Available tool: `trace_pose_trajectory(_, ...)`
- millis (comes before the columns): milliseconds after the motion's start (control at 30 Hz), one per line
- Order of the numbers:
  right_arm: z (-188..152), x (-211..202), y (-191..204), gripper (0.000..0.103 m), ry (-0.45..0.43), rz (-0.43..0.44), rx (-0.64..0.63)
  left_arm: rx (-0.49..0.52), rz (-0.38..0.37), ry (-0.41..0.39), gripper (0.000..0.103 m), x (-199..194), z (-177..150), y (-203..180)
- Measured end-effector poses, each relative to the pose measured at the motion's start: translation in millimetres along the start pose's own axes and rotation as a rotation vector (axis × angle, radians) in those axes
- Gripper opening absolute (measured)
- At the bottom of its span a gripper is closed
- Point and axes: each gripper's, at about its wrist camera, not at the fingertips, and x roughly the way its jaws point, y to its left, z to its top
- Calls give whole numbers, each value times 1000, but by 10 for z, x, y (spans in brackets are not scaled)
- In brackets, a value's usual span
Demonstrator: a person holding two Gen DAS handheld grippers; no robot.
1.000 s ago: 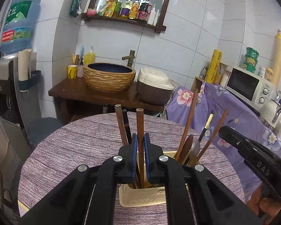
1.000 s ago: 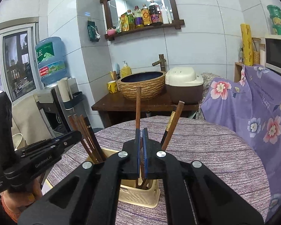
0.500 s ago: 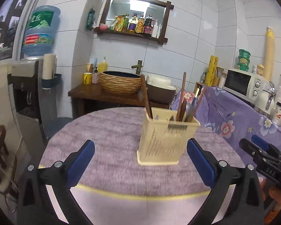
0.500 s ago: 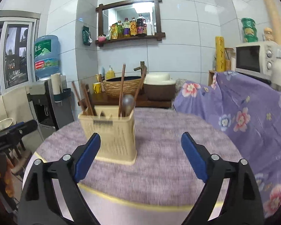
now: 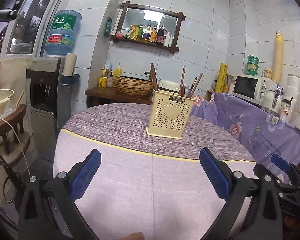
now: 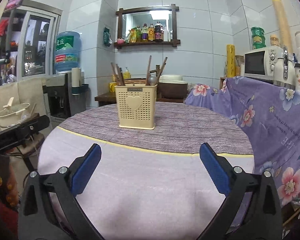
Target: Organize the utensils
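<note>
A cream perforated utensil holder (image 5: 169,115) with a heart on its front stands upright on the round table (image 5: 130,180); it also shows in the right wrist view (image 6: 137,107). Wooden chopsticks (image 5: 155,78) stand in its left compartment. A wooden-handled spoon (image 6: 152,79) and more sticks stand in its right compartment. My left gripper (image 5: 150,170) is open and empty, well back from the holder near the table's front. My right gripper (image 6: 150,168) is open and empty, also well back.
A purple striped cloth (image 6: 180,128) covers the far part of the table. A floral purple cover (image 6: 270,116) drapes a counter on the right with a microwave (image 5: 252,87). A water dispenser (image 5: 48,92) stands at the left. The other gripper's tip (image 5: 280,164) shows at the lower right.
Both grippers let go of the sticks they held in the holder, opened wide and pulled back and down from it. The holder now stands farther away.
</note>
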Motion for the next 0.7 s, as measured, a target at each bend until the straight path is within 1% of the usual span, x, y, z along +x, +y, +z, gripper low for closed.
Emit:
trace_pose_trajectory(100, -12, -107, 75, 97, -6, 19, -19, -16, 6, 1, 98, -61, -13, 44)
trace_pose_trajectory(233, 27, -187, 151, 97, -26, 41, -44, -8, 15, -10, 98, -140, -33, 56)
trace_pose_trajectory(333, 49, -211, 168, 97, -33, 43, -54, -1, 22, -20, 98, -179, -32, 58)
trace_pose_trajectory(700, 85, -190, 140, 97, -31, 43, -54, 14, 28, -8, 98, -201, -70, 53)
